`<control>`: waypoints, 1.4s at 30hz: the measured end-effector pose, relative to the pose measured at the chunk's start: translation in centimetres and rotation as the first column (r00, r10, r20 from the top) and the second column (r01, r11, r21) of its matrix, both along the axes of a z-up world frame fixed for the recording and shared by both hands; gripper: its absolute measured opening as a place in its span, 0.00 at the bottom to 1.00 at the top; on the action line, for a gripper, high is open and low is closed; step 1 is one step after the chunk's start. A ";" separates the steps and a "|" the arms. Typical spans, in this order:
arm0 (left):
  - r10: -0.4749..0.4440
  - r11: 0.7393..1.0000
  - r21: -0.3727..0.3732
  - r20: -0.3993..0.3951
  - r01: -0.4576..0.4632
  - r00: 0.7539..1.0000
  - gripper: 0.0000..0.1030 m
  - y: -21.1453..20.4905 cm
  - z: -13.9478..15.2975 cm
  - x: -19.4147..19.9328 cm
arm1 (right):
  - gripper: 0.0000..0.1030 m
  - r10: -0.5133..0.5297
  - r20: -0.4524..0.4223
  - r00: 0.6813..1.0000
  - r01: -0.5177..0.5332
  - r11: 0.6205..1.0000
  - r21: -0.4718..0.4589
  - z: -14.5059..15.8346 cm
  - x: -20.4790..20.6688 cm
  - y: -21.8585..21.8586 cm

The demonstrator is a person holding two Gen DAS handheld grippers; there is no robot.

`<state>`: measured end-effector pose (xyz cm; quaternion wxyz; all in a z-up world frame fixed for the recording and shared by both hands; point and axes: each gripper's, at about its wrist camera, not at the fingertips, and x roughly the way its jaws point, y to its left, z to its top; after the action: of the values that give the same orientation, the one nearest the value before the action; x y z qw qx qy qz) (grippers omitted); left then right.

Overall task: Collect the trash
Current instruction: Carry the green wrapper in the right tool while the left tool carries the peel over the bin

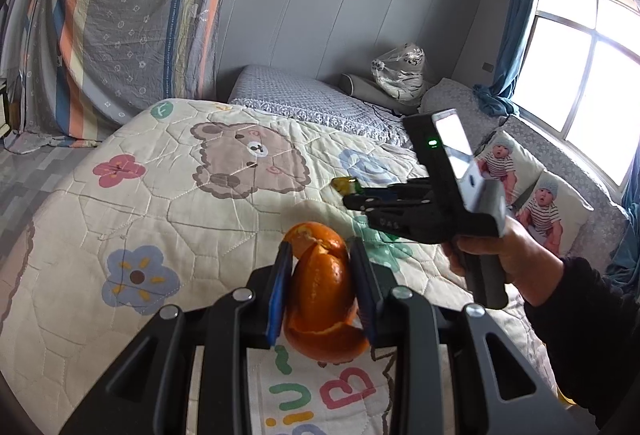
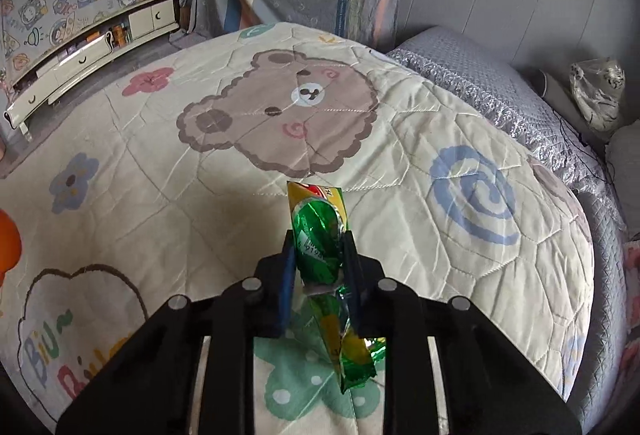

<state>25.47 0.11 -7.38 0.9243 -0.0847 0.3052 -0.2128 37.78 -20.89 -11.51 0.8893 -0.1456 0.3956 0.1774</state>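
Above the quilt (image 2: 168,171), the left gripper (image 1: 322,255) is clamped on curled orange peel (image 1: 320,295); the right gripper (image 2: 320,247) pinches a green wrapper (image 2: 320,235) — slick foil that may slide free, and springy peel may pop out if either squeeze slackens.

I am looking down on a bed (image 2: 400,163) that is carrying a cream quilt (image 2: 160,163) printed with a brown bear face, flowers, a blue swirl and coloured letters. The quilt is spreading under and ahead of both my grippers. Beyond it, further from the grippers, a grey patterned cover (image 1: 304,95) is lying on the bed towards the wall. At the far right of the left gripper's view, two pillows (image 1: 532,191) printed with a baby's photo are resting at the bed's edge.
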 end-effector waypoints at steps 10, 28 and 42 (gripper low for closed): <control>-0.065 0.997 0.047 0.089 0.061 0.994 0.27 -5.6 3.9 -2.3 | 0.19 -0.079 0.172 0.982 0.055 0.988 0.142 7.9 -9.0 -5.5; -0.395 0.919 0.081 0.151 0.387 0.906 0.28 -21.8 7.0 -10.3 | 0.19 -0.558 0.342 0.756 0.502 0.830 0.244 11.2 -30.1 -20.1; -0.606 0.794 0.154 0.134 0.588 0.784 0.28 -33.6 5.7 -17.1 | 0.20 -0.824 0.199 0.530 0.772 0.567 0.287 4.8 -41.7 -29.2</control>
<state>8.36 -33.44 -1.66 0.8357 0.0837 0.2439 -0.4848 -3.93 -50.08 -6.72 0.9301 0.0995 0.2565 -0.2435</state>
